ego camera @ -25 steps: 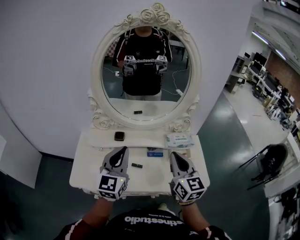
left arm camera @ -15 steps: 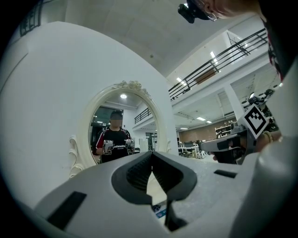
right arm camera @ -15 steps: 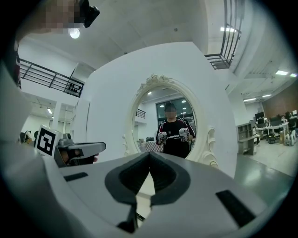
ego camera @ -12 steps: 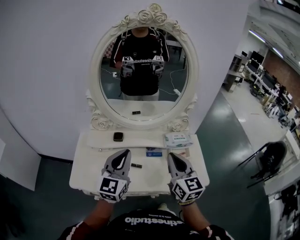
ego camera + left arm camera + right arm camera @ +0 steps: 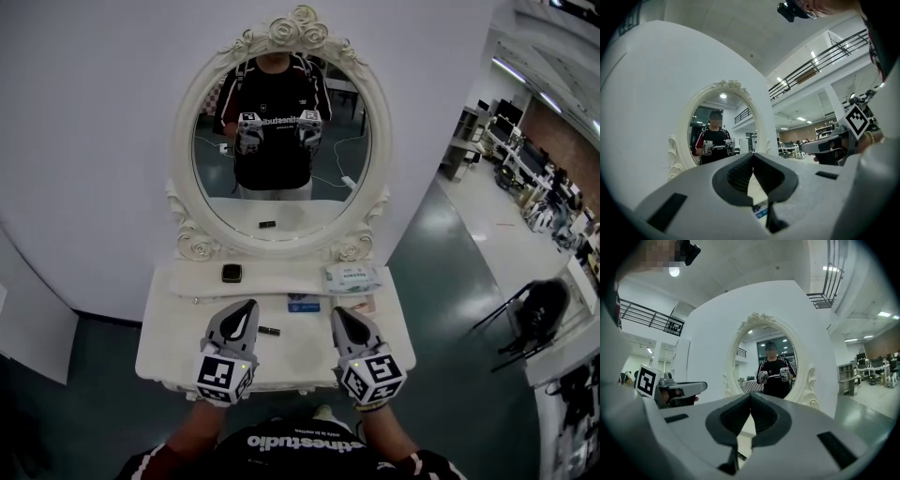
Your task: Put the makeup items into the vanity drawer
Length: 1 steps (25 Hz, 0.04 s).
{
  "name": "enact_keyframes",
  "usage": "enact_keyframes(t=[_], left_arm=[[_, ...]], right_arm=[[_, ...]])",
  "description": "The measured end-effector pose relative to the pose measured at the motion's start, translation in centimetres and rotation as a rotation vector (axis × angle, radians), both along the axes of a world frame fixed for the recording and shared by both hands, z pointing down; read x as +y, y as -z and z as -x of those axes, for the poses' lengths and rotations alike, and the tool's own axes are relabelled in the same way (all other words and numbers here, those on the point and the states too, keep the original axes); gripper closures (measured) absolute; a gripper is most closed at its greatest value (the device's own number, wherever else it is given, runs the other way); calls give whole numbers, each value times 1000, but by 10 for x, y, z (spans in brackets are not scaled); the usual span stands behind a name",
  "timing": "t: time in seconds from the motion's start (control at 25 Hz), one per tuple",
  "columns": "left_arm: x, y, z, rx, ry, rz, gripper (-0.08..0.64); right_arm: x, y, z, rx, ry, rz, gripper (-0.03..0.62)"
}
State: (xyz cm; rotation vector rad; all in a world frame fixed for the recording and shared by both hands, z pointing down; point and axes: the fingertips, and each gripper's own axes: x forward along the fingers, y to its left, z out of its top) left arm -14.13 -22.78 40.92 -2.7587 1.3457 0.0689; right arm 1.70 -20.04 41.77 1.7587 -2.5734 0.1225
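Head view, vanity table (image 5: 173,328): white, front edge just under both grippers, left and right edges free, dark floor (image 5: 94,375) beyond on both sides.
Back edge: low ledge under the oval mirror (image 5: 184,150), closing the room behind.
Open room: bare tabletop left of the left gripper, some also between the two grippers.
Left gripper (image 5: 247,307): jaws pressed together, nothing between, over the front left.
Right gripper (image 5: 337,317): jaws pressed together, empty, over the front right.
Dark compact (image 5: 232,273): square, on the ledge, left.
Wipes pack (image 5: 352,277): pale, flat, on the ledge, right.
Blue item (image 5: 303,304): small, flat, near the table middle.
Black stick (image 5: 269,330): thin, lying flat just right of the left gripper.
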Motion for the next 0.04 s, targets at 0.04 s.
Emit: enact_keyframes(t=[0.04], left_arm=[[0, 0, 0, -2, 0, 1, 554]], right_arm=[[0, 0, 0, -2, -2, 2, 600]])
